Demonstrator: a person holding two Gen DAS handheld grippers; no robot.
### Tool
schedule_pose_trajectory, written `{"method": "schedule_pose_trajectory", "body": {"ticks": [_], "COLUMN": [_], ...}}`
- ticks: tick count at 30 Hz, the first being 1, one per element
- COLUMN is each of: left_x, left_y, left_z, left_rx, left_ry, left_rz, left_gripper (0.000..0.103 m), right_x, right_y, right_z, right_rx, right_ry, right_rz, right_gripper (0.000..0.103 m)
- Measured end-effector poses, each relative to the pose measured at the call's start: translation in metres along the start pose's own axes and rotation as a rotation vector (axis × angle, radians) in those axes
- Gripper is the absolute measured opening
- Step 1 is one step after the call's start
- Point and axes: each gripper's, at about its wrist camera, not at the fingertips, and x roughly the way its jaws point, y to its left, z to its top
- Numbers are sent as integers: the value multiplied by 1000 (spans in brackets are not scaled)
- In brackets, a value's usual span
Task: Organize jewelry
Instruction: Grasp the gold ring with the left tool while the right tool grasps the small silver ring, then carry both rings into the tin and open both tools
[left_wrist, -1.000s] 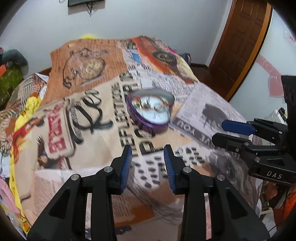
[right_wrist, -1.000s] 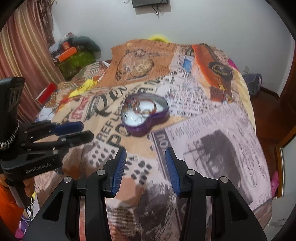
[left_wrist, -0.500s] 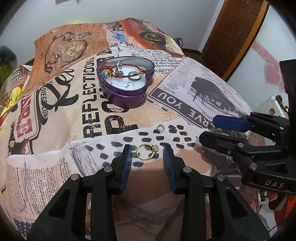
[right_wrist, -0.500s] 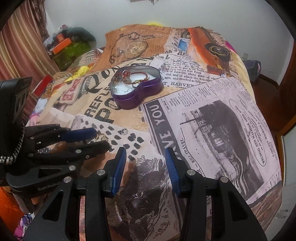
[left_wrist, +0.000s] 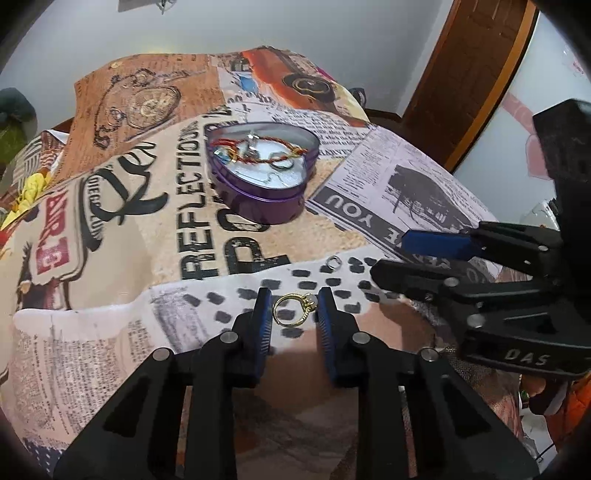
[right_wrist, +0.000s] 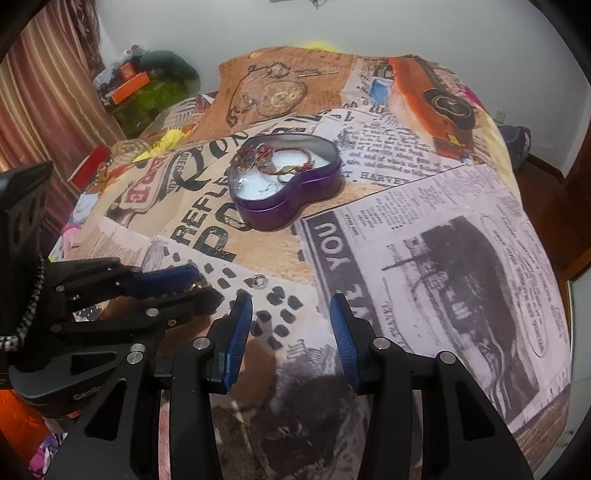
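A gold ring with a pale stone (left_wrist: 295, 309) lies on the printed bedspread (left_wrist: 110, 258) between the blue pads of my left gripper (left_wrist: 294, 295). Its jaws are closing around the ring, with the pads just beside it. In the right wrist view the left gripper (right_wrist: 205, 284) comes in from the left, and a glint of the gold ring (right_wrist: 197, 285) shows between its tips. A small silver ring (left_wrist: 334, 262) (right_wrist: 259, 280) lies a little farther on. Behind it stands a purple heart-shaped tin (left_wrist: 266, 199) (right_wrist: 295, 206) holding a red cord bracelet and rings. My right gripper (right_wrist: 290, 301) (left_wrist: 391, 254) hovers open and empty.
The bedspread (right_wrist: 443, 258) drops off at the right toward a wooden floor. A brown door (left_wrist: 461, 74) stands at the far right. Striped curtains (right_wrist: 44, 110) and a pile of clutter (right_wrist: 147, 92) are at the far left.
Both grippers have come down toward the bedspread. The gold ring now lies between the left jaws, which have narrowed around it. The right jaws keep the same gap.
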Motion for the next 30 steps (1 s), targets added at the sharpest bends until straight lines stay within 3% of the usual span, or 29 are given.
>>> {"method": "schedule_pose_trajectory", "body": {"ticks": [11, 12, 15, 18, 30], "left_x": [-13, -13, -12, -12, -34], "left_y": [24, 25, 26, 25, 18], "left_z": [-3, -3, -3, -3, 4], "left_rx": [-19, -24, -31, -29, -14], "left_ry": [-42, -42, -46, -47, -88], "left_rz": [55, 52, 48, 50, 67], "left_gripper": [24, 24, 24, 24, 24], "right_x": [26, 27, 27, 28, -4], "right_y": [23, 24, 23, 21, 16], "right_z": [7, 6, 7, 8, 14], "right_rx": [-119, -120, -131, -132, -80], "right_ry": [15, 8, 5, 6, -85], "right_rz": [-38, -45, -63, -57, -41], "right_gripper": [40, 39, 20, 9, 8]}}
